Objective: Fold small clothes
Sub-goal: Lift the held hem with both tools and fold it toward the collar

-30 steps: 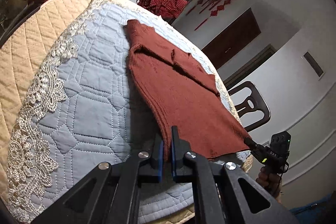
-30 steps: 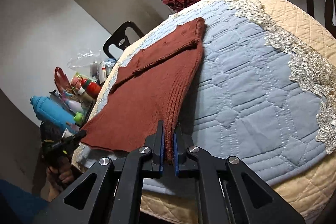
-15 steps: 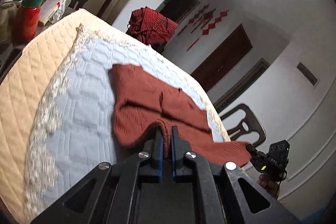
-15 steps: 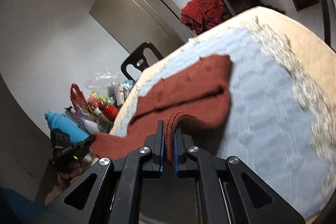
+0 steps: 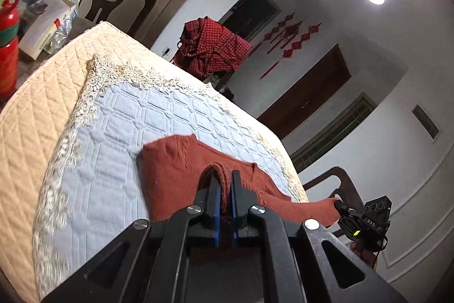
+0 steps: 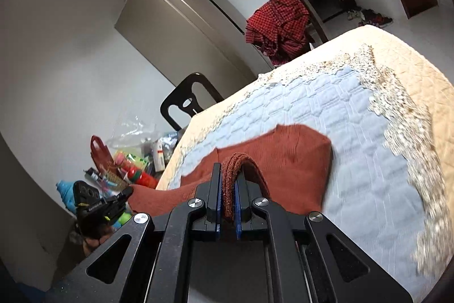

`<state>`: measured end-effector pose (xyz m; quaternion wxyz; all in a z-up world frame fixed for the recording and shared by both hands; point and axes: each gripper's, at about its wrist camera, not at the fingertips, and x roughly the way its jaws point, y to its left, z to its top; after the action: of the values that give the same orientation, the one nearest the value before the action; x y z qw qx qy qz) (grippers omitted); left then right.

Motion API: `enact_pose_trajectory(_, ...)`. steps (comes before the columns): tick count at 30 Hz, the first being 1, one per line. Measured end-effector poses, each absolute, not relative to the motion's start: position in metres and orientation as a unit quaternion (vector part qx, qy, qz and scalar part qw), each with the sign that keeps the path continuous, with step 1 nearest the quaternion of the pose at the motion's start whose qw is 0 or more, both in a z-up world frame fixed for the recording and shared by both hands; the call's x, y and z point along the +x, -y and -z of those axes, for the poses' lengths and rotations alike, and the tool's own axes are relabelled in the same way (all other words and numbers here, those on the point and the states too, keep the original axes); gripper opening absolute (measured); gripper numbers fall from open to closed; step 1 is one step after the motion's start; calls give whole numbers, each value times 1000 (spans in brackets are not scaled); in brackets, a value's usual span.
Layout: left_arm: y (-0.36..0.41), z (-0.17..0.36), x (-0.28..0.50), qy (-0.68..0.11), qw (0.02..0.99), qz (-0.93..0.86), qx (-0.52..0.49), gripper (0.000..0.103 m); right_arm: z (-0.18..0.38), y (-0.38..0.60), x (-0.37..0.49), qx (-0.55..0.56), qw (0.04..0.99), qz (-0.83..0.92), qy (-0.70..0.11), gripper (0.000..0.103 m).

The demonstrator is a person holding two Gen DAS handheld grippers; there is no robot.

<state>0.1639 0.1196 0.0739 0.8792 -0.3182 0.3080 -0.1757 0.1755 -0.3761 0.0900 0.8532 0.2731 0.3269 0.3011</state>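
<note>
Quilted blue bedspread (image 5: 119, 132) with lace border, cluttered room behind. Rust sweater (image 5: 170, 172) half on bedspread, hem edge lifted. Left gripper (image 5: 223, 189) and right gripper (image 6: 227, 189) each clenched on ribbed hem. Risks: uneven carry skews fold; thin pinch slips; far end drags, bunches.

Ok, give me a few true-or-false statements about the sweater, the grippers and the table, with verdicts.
1. Both grippers are clamped on the rust-red sweater. True: the left gripper and right gripper each pinch its ribbed edge.
2. The sweater lies on bare wood. False: it lies on a quilted blue cover.
3. A red checked garment hangs beyond the table. True.
4. The right gripper is open and empty. False: it is shut on the sweater.
5. The sweater is blue. False: it is rust-red.
</note>
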Motion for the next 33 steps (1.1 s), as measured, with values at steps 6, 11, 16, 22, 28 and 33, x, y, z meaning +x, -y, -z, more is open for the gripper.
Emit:
enact_pose_trajectory(6,-122,-47,215,-348,865,151,-328,7,-67,370,229,293,838,-283,-364,6)
enact_pose_trajectory(11,-123,-11,248,-390,842,131,-349,7,-28,370,263,313,819,-252,-410,7)
enact_pose_trajectory(16,-125,6,264,-408,830,123,-359,7,-6,373,282,319,809,-230,-437,7)
enact_pose_trajectory(22,-127,10,276,-411,826,118,-366,7,-9,370,297,317,810,-230,-437,7)
enact_pose_trajectory(28,-130,23,283,-423,812,110,-388,8,13,368,316,335,791,-211,-466,8)
enact_pose_trajectory(33,-134,12,283,-406,832,92,-367,33,5,371,317,341,799,-220,-445,21)
